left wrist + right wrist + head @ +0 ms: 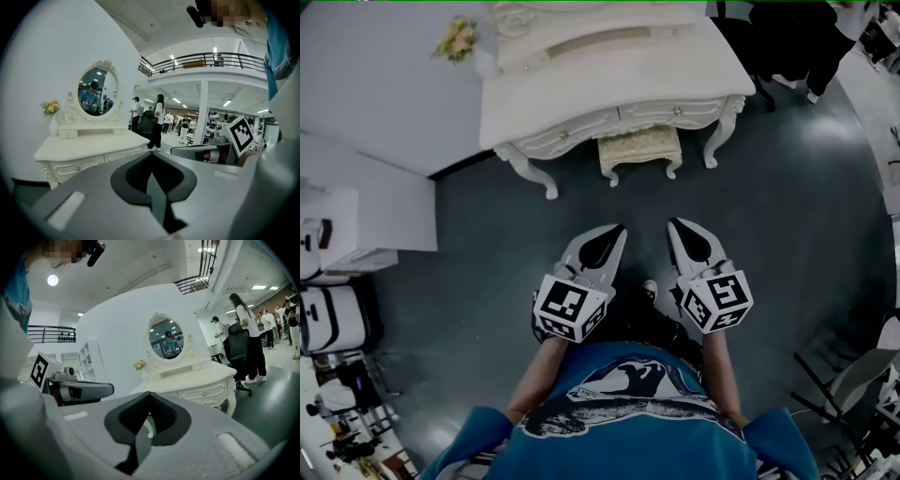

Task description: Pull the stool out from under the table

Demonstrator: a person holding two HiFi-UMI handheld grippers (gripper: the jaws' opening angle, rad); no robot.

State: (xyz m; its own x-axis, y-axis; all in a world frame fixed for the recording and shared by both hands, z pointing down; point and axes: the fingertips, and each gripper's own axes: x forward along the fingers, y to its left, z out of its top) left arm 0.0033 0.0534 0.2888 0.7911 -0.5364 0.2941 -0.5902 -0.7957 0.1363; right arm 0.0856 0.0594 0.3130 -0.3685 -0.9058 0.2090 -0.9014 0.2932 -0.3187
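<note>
Left gripper [620, 231], right gripper [674, 225]: grey matte shells, pointed tips, black ribbed pads. Both in lower centre of frame, jaws pressed together, nothing between them.
Floor [778, 206]: dark grey, smooth, slight shine. Open strip of floor between gripper tips and stool.
Stool [639, 147]: cream, padded patterned seat, curved legs. Stands in upper centre, partly under front edge of table.
Table [600, 94]: white, carved drawers, curved legs, against white wall. Oval mirror [97, 91] on top.

the dark grey smooth floor [769, 187] carries a cream carved dressing table [581, 94] with a cream padded stool [639, 145] tucked partly beneath it.
</note>
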